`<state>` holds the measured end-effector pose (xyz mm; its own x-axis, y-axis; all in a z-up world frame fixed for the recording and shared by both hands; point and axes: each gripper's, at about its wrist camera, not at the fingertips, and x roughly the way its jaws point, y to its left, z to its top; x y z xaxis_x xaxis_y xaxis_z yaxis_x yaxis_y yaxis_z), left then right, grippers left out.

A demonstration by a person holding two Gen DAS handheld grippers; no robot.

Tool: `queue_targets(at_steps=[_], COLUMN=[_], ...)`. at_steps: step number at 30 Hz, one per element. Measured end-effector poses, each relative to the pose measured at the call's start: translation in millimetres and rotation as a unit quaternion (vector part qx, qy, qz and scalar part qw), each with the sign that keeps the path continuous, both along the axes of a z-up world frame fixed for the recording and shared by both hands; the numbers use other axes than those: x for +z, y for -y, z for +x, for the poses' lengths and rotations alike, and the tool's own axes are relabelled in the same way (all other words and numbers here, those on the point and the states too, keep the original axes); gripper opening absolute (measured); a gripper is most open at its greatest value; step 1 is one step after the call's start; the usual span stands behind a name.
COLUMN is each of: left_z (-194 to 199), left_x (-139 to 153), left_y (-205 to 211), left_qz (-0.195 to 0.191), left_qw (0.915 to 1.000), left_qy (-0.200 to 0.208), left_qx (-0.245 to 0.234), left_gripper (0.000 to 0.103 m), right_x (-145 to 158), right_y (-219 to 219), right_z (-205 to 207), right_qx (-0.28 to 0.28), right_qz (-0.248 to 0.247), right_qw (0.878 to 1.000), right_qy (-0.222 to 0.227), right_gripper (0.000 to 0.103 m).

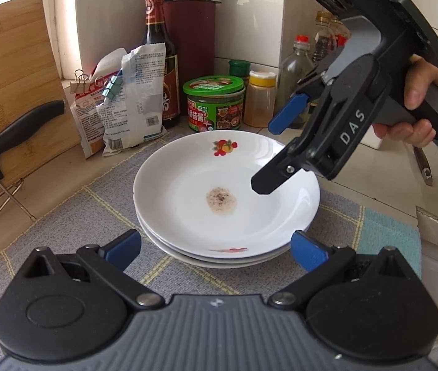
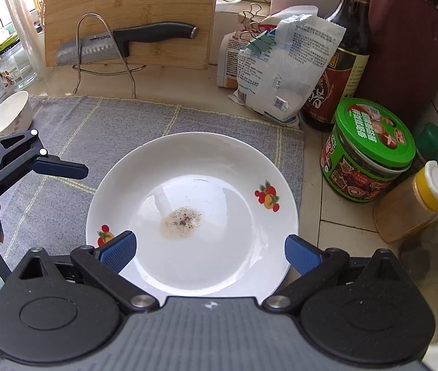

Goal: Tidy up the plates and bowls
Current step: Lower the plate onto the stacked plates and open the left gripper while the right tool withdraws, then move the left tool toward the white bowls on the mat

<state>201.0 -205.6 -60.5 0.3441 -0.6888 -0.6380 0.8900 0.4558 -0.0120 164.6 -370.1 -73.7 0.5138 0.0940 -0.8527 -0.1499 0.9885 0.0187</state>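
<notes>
A stack of three white plates (image 1: 188, 191) with fruit prints sits on a grey checked mat (image 1: 73, 213). The top plate (image 2: 219, 167) has a brown speckled stain in its middle. My left gripper (image 1: 216, 247) is open and empty, just in front of the stack's near edge. My right gripper (image 2: 209, 250) is open and empty, hovering over the top plate's near side; it shows from the side in the left wrist view (image 1: 270, 157). Two small white bowls (image 2: 1, 117) stand at the mat's far left. The left gripper shows there too (image 2: 61, 167).
A bamboo cutting board (image 2: 132, 15) with a knife (image 2: 126, 41) on a wire rack stands behind the mat. Clipped bags (image 2: 280, 61), a dark sauce bottle (image 2: 342, 55), a green-lidded jar (image 2: 370, 151), spice shakers (image 2: 416, 198) and a knife block (image 1: 191, 37) crowd the corner.
</notes>
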Motion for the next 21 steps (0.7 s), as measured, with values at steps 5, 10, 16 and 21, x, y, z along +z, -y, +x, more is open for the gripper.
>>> queue_targets(at_steps=[5, 10, 16, 21], left_z=[-2, -5, -11, -19], left_x=[7, 13, 19, 18], left_y=[-12, -26, -44, -59], left_qz=[-0.011, -0.025, -0.038, -0.035], left_qw=[0.9997, 0.9987, 0.9968, 0.9923], left_qy=[0.014, 0.024, 0.028, 0.025], left_qx=[0.018, 0.036, 0.065, 0.116], left_gripper=[0.102, 0.102, 0.102, 0.102], right_x=[4, 2, -2, -1], right_y=[-10, -20, -36, -51], right_z=[-12, -31, -55, -65], right_qx=[-0.011, -0.050, -0.102, -0.106], right_qz=[-0.012, -0.020, -0.021, -0.019], right_qw=[1.000, 0.998, 0.992, 0.988], right_qy=[0.021, 0.045, 0.072, 0.109], right_gripper=[0.103, 0.103, 0.103, 0.103])
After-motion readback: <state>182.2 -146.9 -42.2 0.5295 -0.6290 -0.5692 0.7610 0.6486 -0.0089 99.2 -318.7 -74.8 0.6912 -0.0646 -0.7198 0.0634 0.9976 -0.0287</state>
